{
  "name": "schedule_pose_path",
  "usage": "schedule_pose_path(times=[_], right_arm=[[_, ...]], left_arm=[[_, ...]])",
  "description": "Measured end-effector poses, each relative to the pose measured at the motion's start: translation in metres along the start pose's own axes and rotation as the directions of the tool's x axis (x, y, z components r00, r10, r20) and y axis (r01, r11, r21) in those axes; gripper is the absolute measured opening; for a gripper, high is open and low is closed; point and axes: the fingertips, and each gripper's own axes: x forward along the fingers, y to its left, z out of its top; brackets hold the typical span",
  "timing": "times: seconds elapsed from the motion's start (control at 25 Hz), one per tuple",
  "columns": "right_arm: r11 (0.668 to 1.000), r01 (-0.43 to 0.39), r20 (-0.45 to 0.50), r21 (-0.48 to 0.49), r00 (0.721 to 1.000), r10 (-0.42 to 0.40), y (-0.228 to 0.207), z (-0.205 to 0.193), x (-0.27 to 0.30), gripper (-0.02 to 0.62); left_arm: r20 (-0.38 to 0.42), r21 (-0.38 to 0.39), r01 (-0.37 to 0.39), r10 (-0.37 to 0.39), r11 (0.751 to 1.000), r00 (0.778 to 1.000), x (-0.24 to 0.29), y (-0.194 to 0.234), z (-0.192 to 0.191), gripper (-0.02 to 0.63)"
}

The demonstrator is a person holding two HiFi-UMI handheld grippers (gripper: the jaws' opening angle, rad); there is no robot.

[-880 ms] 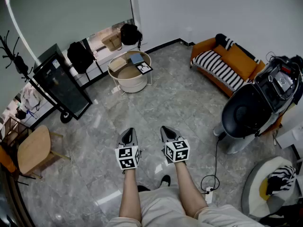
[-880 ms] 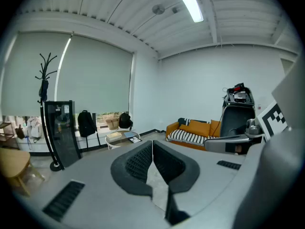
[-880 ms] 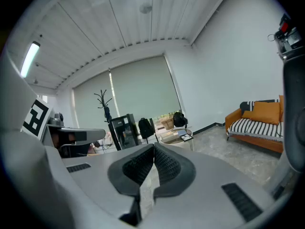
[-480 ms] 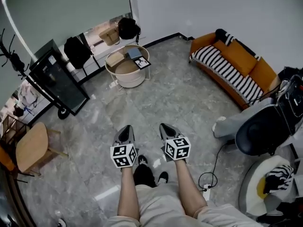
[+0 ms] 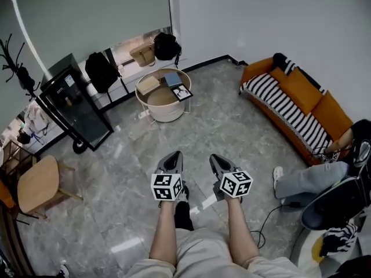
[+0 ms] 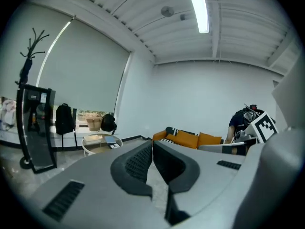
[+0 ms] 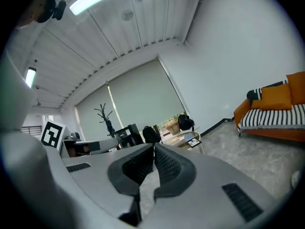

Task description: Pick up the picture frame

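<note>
The picture frame (image 5: 182,92), small and black with a white picture, lies on the right rim of a round white table (image 5: 164,112) far ahead, beside two books. My left gripper (image 5: 173,156) and right gripper (image 5: 216,158) are held side by side over the floor, well short of the table, both pointing towards it. Both are shut with nothing between the jaws. In the left gripper view the frame (image 6: 114,146) shows tiny on the table beyond my left gripper (image 6: 152,144). In the right gripper view the frame (image 7: 193,141) shows beyond my right gripper (image 7: 154,148).
An orange sofa (image 5: 301,106) with a striped blanket lines the right wall. A black cabinet on wheels (image 5: 75,109), a coat stand (image 5: 17,74) and a wooden stool (image 5: 36,184) stand at the left. Bags (image 5: 167,46) hang behind the table. A seated person's legs (image 5: 304,181) are at the right.
The person holding the grippers has stepped, and the view has swung: the dark chair at the right has slid almost out of view. Both grippers stay shut and side by side.
</note>
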Motion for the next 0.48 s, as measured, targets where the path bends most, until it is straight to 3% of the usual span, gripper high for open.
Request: schedule_pose_path(times=[0.12,0.28,0.48], right_arm=[[1.000,0.010,-0.004,-0.016,1.000,-0.010,-0.017,0.016,0.022,0.035],[0.998,0.033,-0.027,-0.046,0.999,-0.034,-0.039,0.029,0.056,0.035],[0.999,0.045,-0.018,-0.016,0.999,-0.046,-0.069,0.049,0.109,0.035]], left_arm=[[-0.004,0.019,-0.004,0.004,1.000,1.000,0.033,0.013,0.016,0.021],[0.004,-0.034,-0.008,0.008,0.999,1.000,0.070,0.039,0.028,0.021],[-0.009,-0.062,-0.002,0.001,0.998,1.000,0.119,0.076,0.033,0.021]])
